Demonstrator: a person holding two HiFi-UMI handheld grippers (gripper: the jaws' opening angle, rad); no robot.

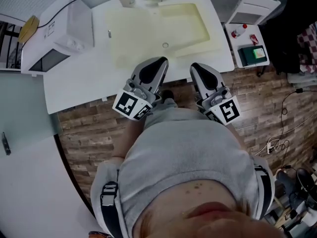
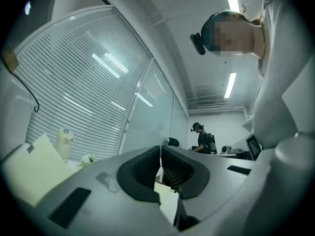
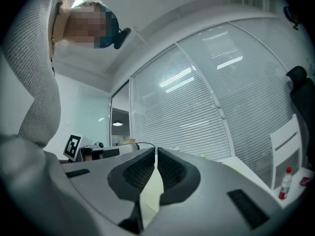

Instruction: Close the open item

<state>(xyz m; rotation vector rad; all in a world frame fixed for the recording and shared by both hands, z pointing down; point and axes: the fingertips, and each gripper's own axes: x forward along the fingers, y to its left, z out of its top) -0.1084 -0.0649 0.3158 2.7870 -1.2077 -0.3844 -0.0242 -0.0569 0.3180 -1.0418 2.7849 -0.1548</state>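
The left gripper (image 2: 160,151) and the right gripper (image 3: 156,154) were both closed on nothing, near the person's body at the table (image 1: 79,86) edge. The microwave (image 1: 52,36) stood at the table's left end, and its door seemed to be open. This was the approach step. Next, a gripper should reach the door and push it closed.

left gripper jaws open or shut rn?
Shut. In the left gripper view, the left gripper has its two dark pads meeting along a thin seam, with nothing between them.
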